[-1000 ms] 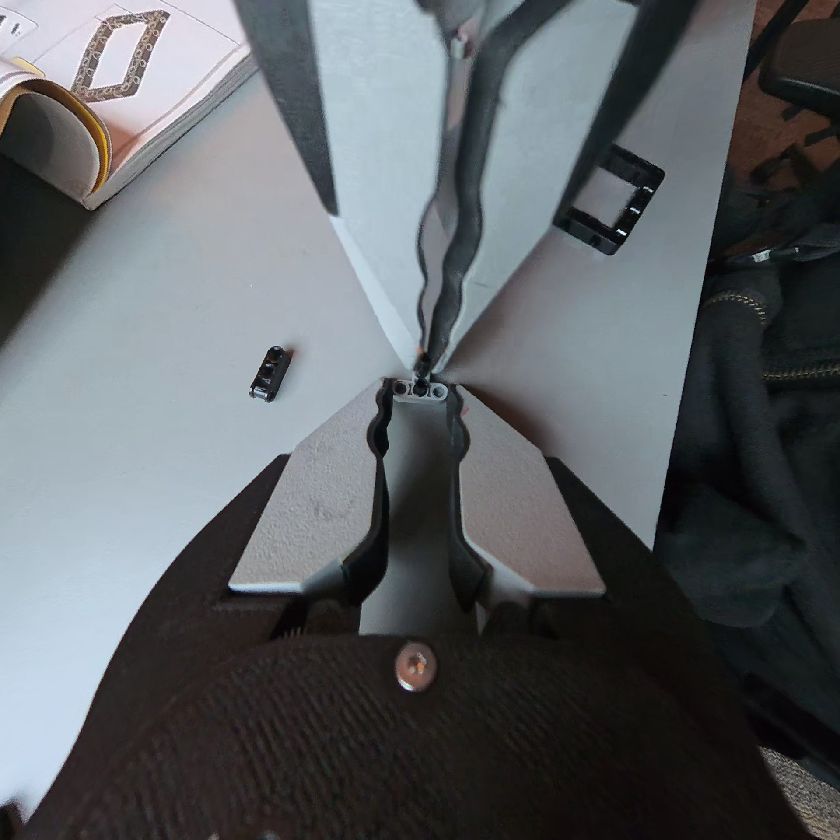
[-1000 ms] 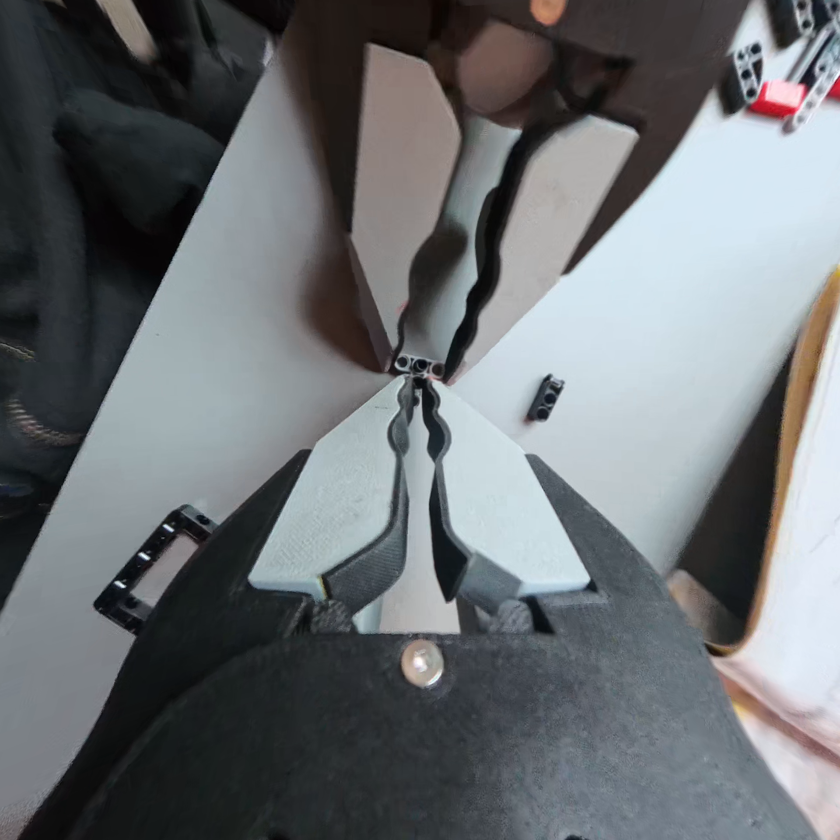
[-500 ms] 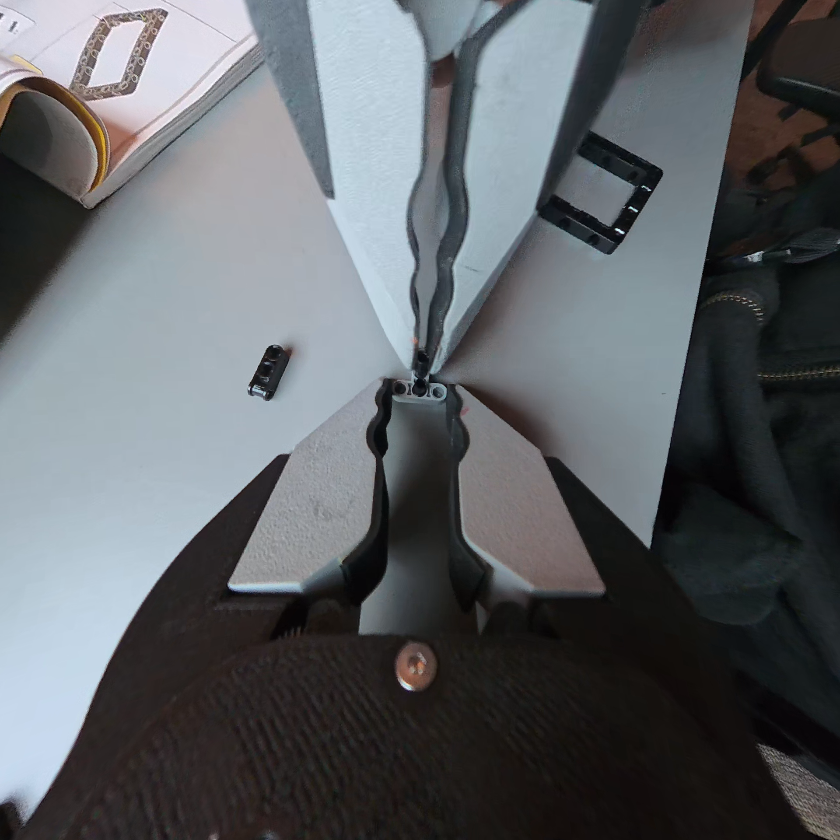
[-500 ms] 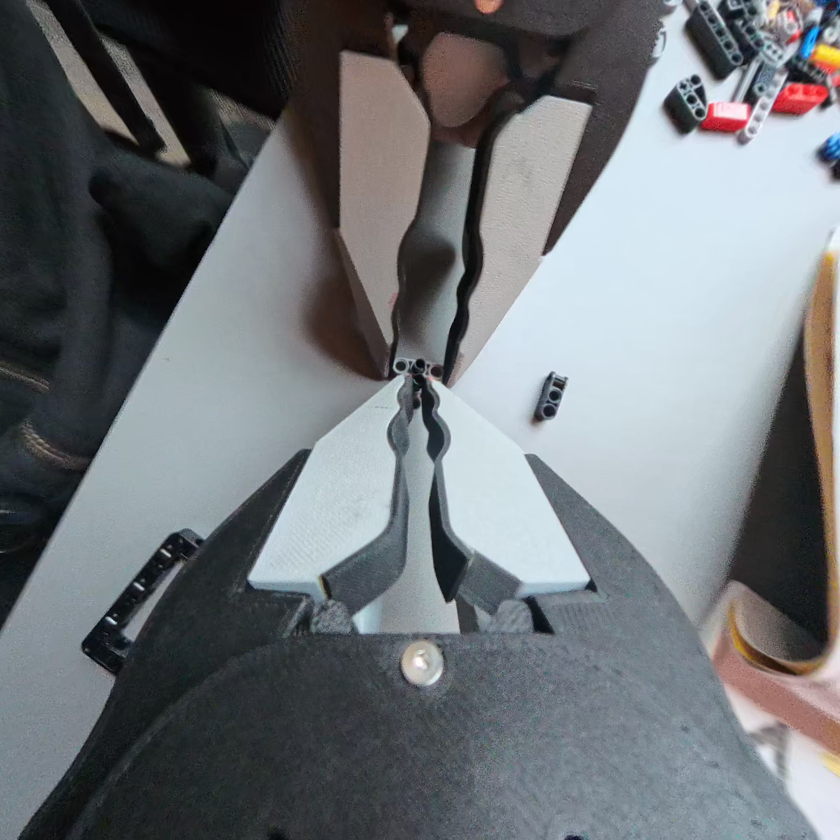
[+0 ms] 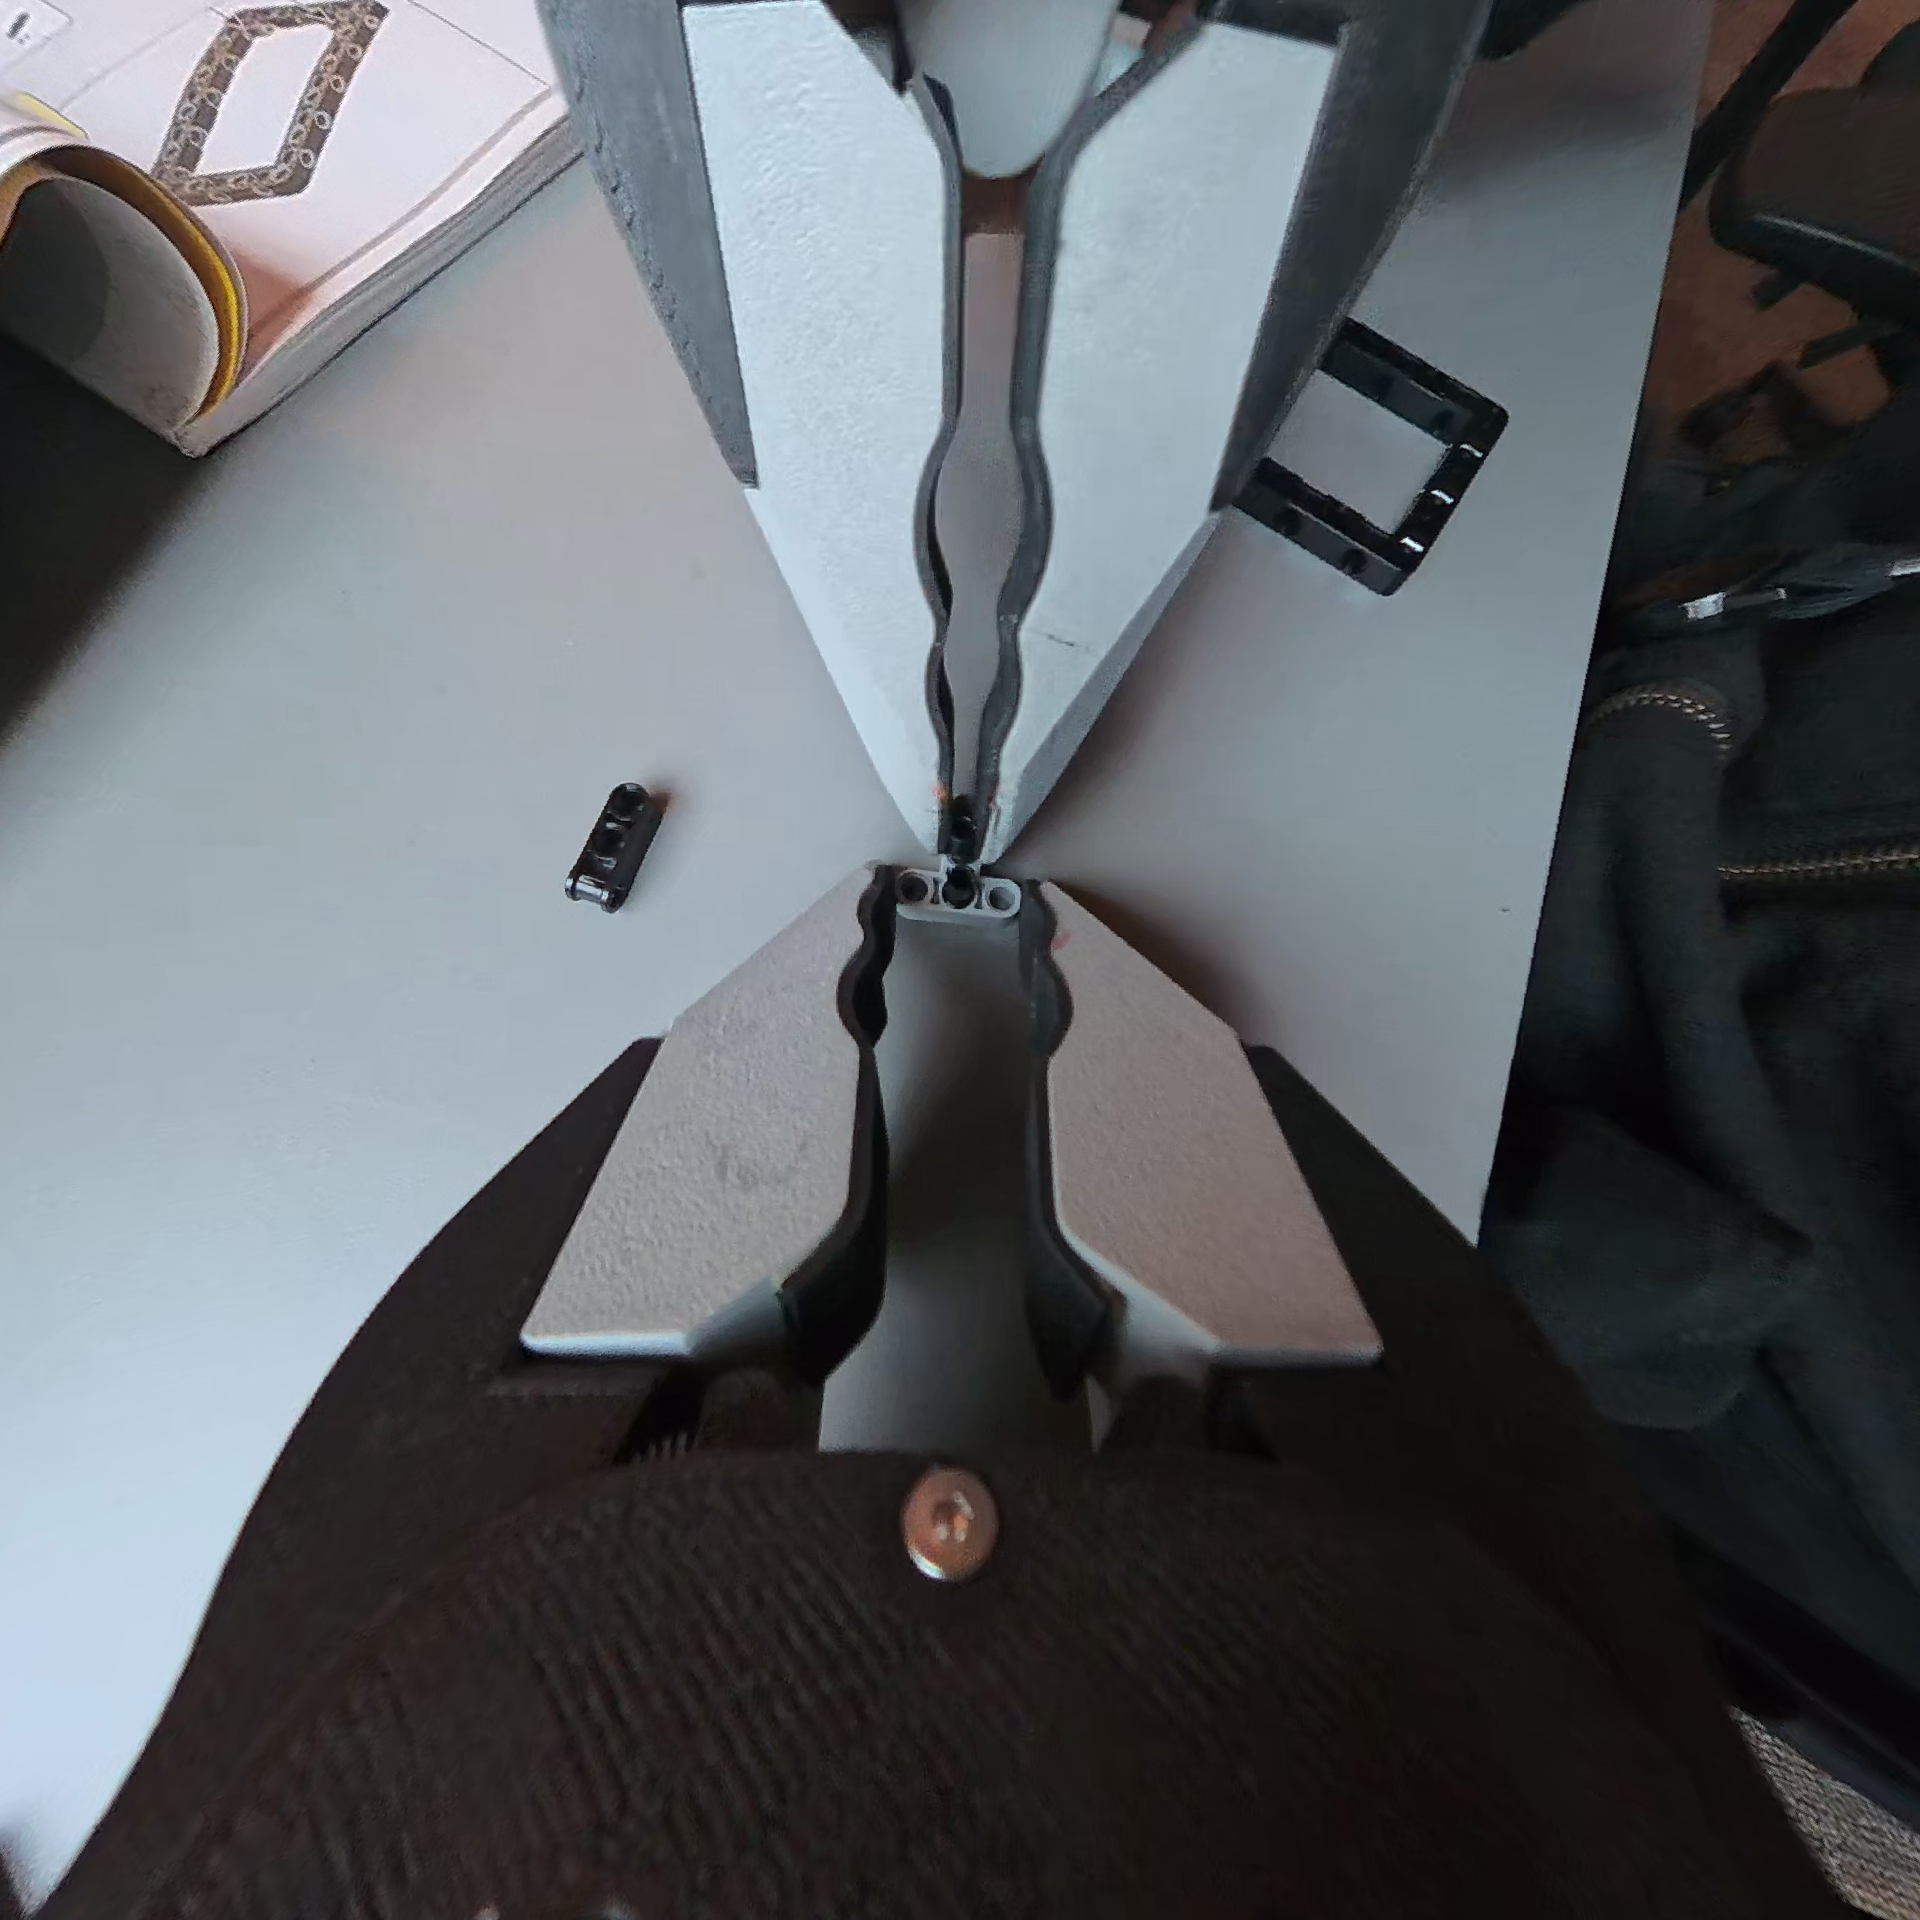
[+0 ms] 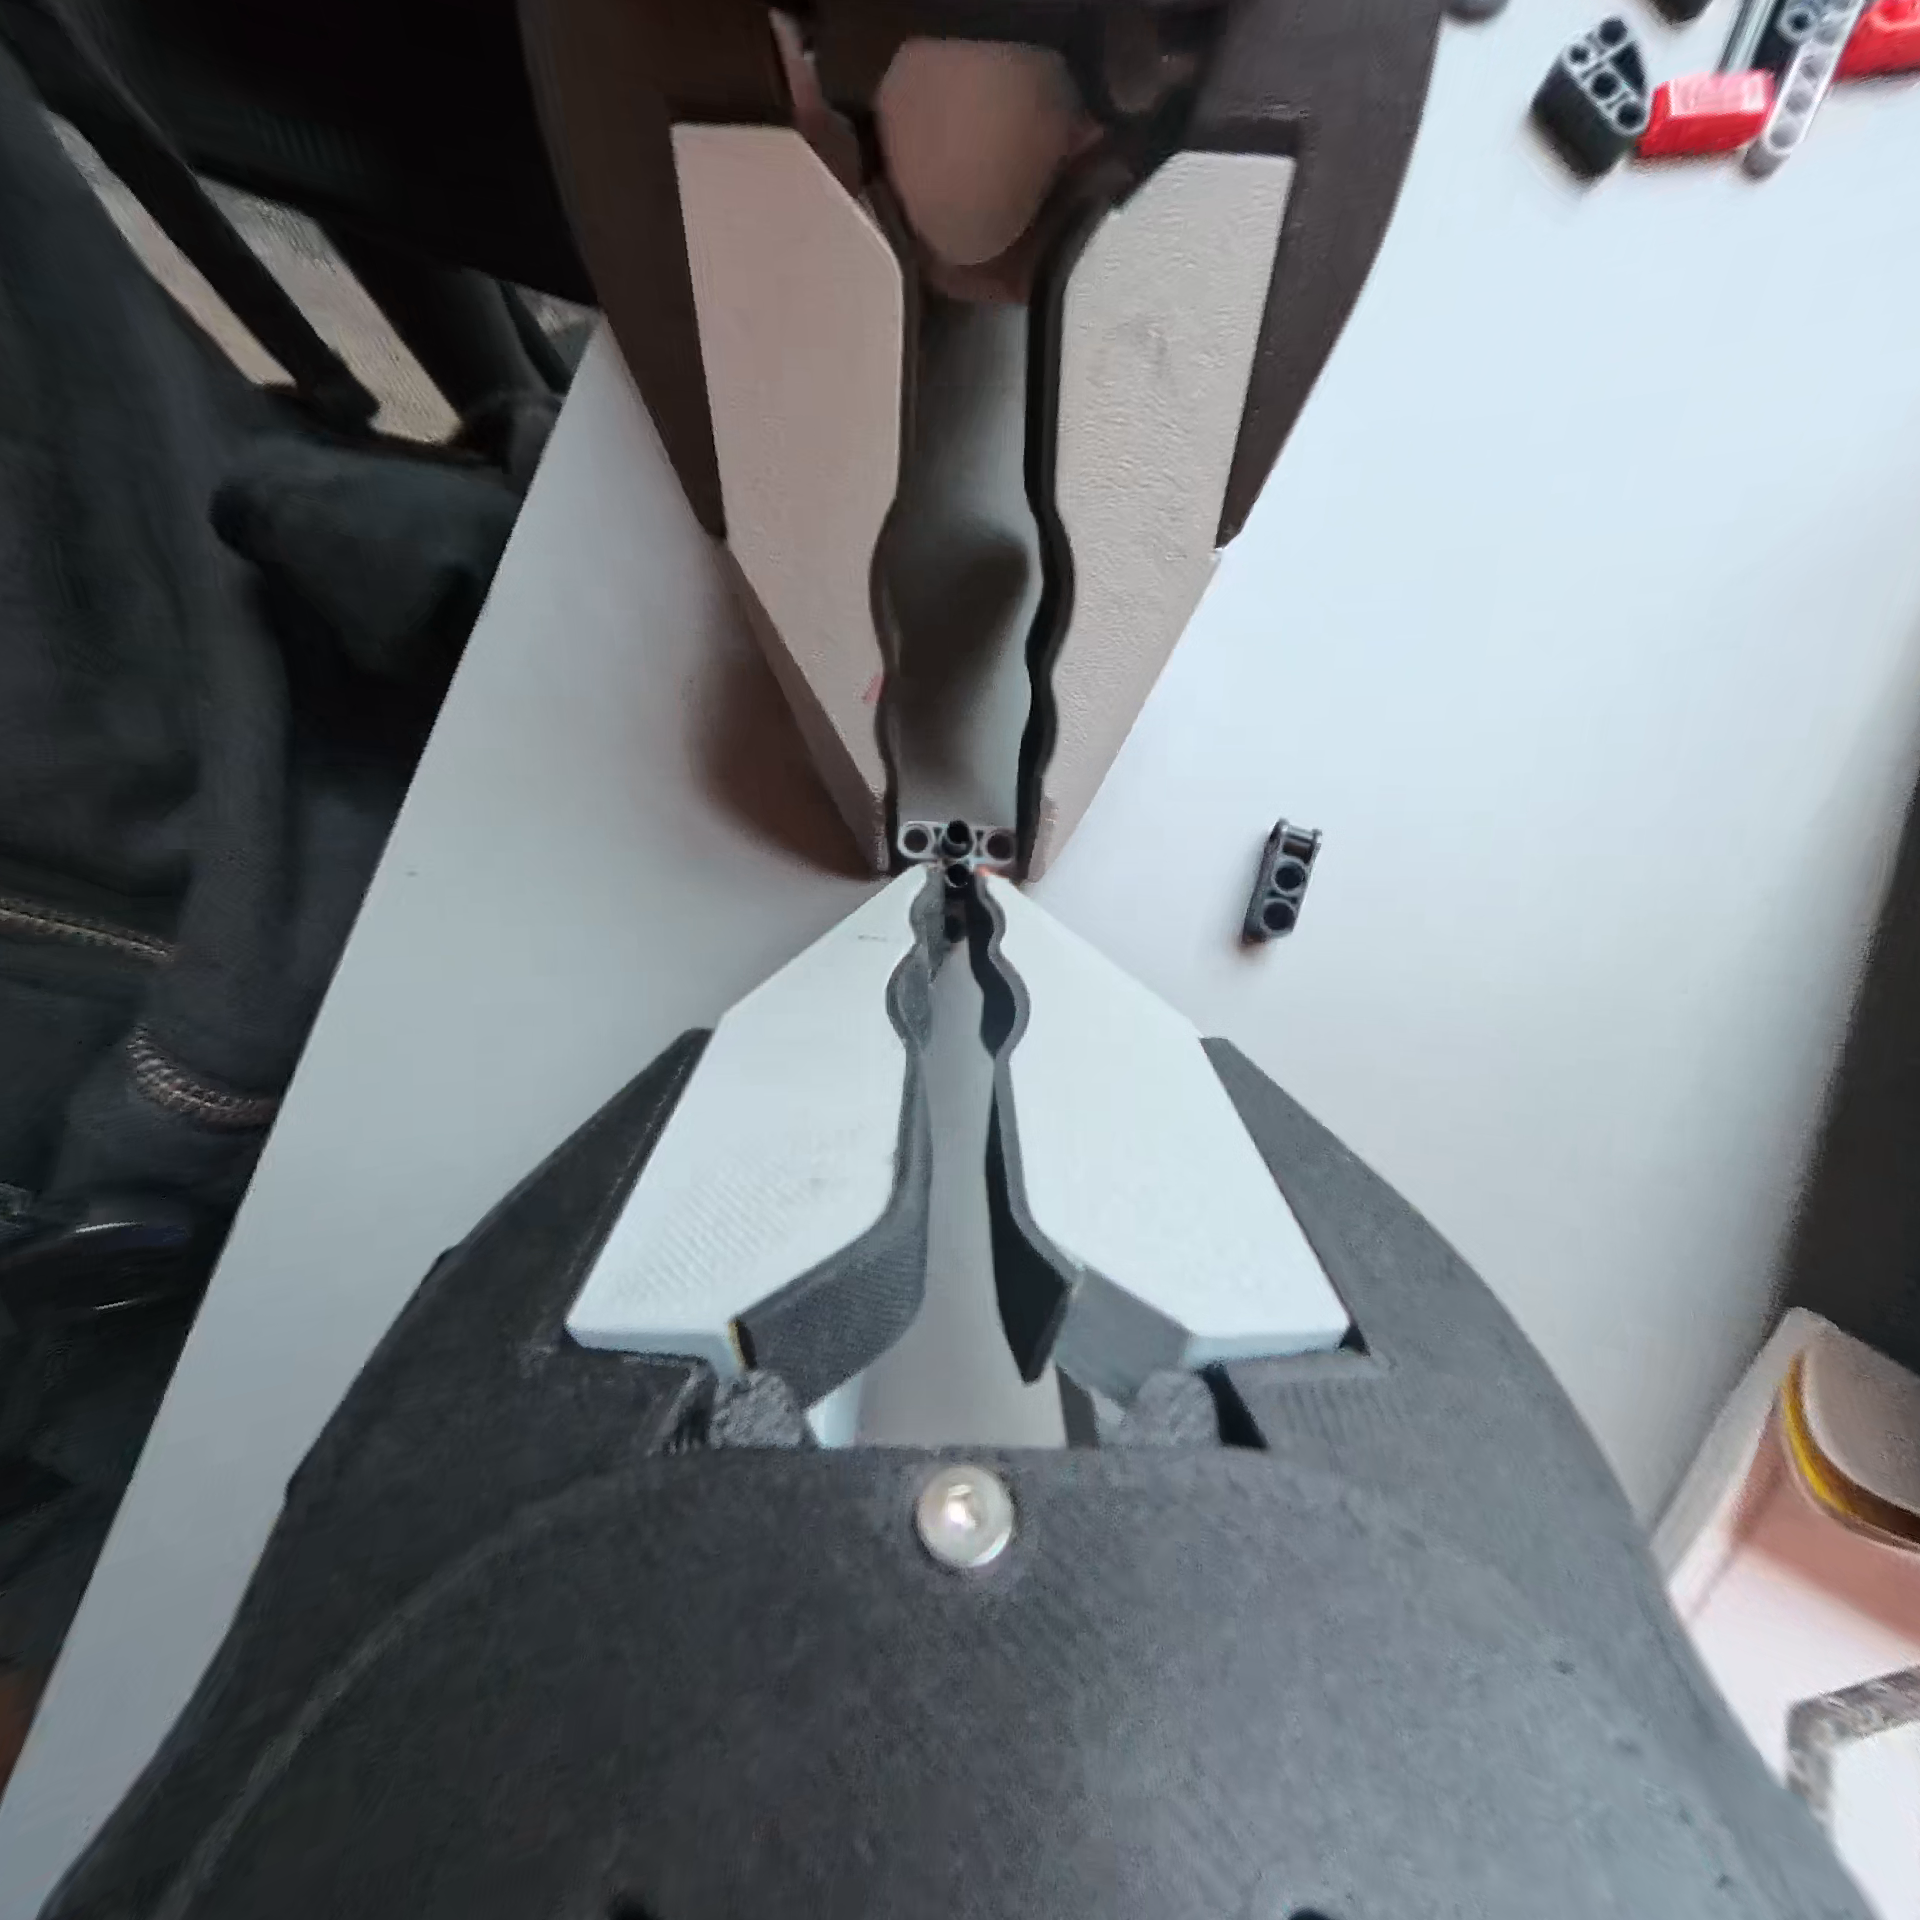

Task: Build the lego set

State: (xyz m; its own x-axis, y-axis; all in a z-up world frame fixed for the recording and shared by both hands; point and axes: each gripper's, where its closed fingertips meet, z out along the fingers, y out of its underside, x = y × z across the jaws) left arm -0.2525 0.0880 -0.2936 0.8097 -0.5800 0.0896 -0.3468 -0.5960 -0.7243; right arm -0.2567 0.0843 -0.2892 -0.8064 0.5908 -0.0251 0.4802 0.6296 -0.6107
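I'm holding the small grey three-hole beam (image 5: 959, 891) in the left gripper (image 5: 957, 904), fingers clamped on its two short ends, above the white table (image 5: 312, 935). The right gripper (image 6: 961, 896) is pinching a black pin (image 6: 954, 902) at its very tips, fingers nearly together. The grippers are meeting tip to tip. The key relation: the beam's long axis is running crosswise to the pin, and the pin's axis is pointing straight at the beam's middle hole, which looks already entered, so I judge the push is going along the right gripper's own line.

Left wrist view is showing a black rectangular frame (image 5: 1371, 468) behind the right gripper and the open instruction booklet (image 5: 260, 187). Right wrist view is hiding the frame but showing a pile of loose parts (image 6: 1704, 94) at the far corner. Both are showing a loose black two-hole connector (image 5: 613, 847) lying well apart from the tips.
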